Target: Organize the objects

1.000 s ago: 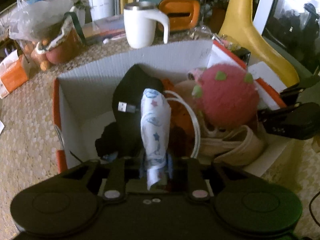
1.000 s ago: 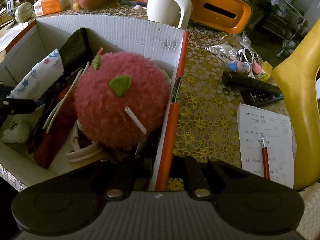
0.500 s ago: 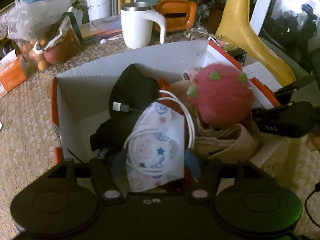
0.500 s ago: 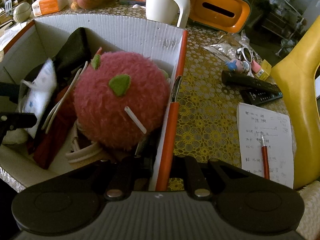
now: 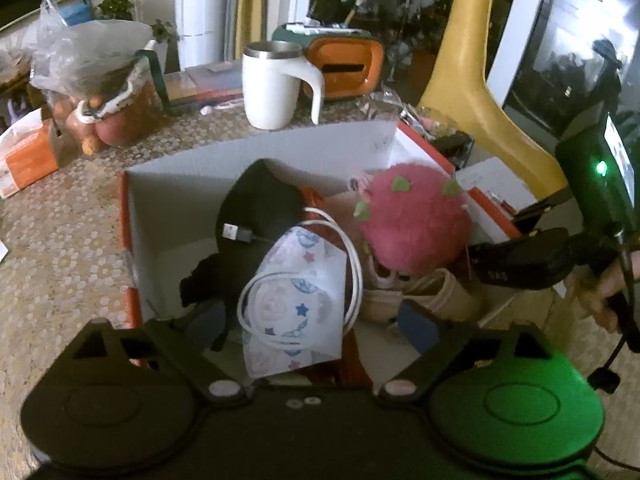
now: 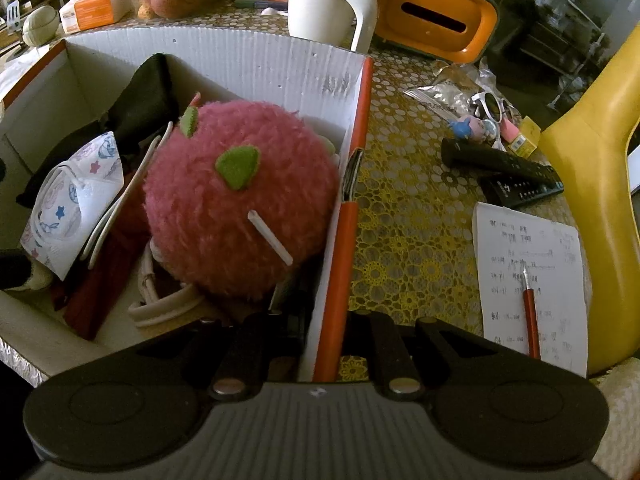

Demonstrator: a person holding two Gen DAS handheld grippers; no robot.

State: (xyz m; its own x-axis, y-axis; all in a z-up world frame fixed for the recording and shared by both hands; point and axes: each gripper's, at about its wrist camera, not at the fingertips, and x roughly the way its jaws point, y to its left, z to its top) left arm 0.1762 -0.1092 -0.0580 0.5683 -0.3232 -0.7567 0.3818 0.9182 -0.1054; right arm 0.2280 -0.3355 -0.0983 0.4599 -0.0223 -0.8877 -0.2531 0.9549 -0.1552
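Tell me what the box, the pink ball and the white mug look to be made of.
Box: corrugated board or plastic sheet, matte white, ribbed flutes showing on the wall, orange outside.
Pink ball: plush fabric, fuzzy pile, green felt-like leaf patches.
White mug: likely plastic or coated shell, smooth and slightly glossy, with a shiny, probably steel rim.

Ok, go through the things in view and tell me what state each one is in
Left gripper: jaws opening, gripping nothing.
Right gripper: shut on the box wall.
Patterned face mask: released, lying in the box.
Cardboard box: open-topped, crowded.
White cable: looped over the mask.
Pink plush ball: resting in the box.
White mug: upright.
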